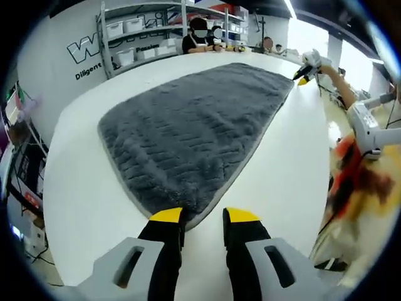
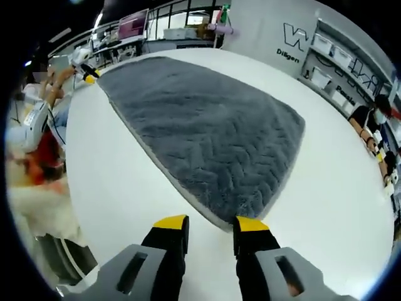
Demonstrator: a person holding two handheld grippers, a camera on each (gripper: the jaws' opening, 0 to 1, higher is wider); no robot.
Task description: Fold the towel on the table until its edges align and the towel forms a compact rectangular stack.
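I saw the towel (image 1: 194, 135) flat on the table (image 1: 88, 207). Both grippers, left (image 1: 203, 216) and right (image 2: 210, 222), had fingers wide at opposite towel corners.

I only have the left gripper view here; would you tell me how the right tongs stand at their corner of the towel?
Observer: The right tongs are open, with their yellow tips on either side of the near corner of the towel.
Operator: Is that corner lifted at all?
Observer: No, it lies flat on the white table, and the whole towel is spread out unfolded.
Operator: Is there anything beyond that end I should know about?
Observer: A monitor with a lit screen stands on a desk past the table's far end.
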